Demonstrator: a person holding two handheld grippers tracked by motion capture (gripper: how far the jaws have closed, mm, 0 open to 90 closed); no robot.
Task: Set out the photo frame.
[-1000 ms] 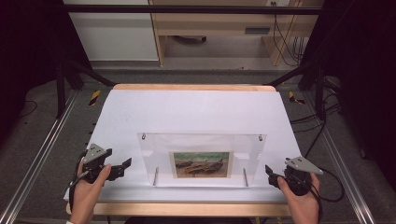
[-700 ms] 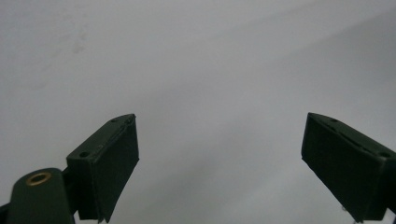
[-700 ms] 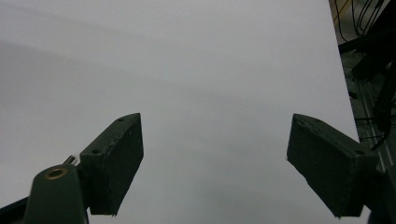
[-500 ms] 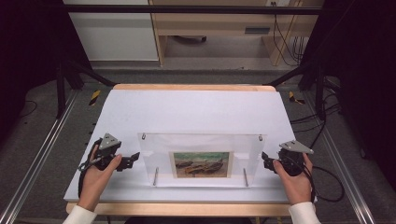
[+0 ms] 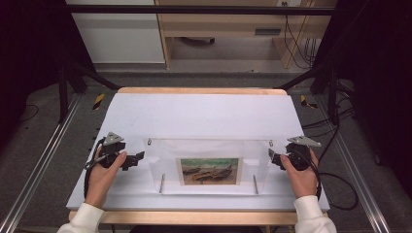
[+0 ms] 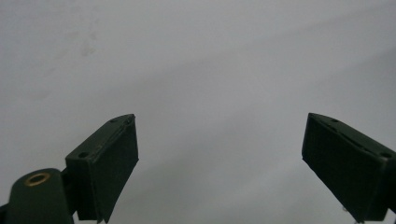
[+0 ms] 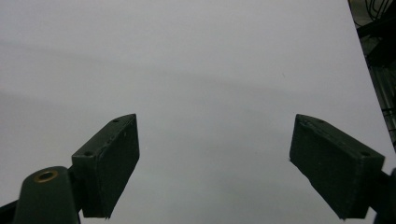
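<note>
Both hands have moved in from the table's near corners. Left gripper point(image 5: 138, 158) and right gripper point(image 5: 272, 156) now flank the clear frame point(image 5: 209, 162) at table point(image 5: 204, 114) centre, jaws wide, right just opened further, nothing between. Best: meet both side edges level, close together.

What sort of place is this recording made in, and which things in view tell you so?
Probably a lab or workshop test bench. A white-topped table stands inside a dark metal frame, cables trail across the floor behind, and a clear acrylic picture frame lies between two hand-held grippers.
</note>
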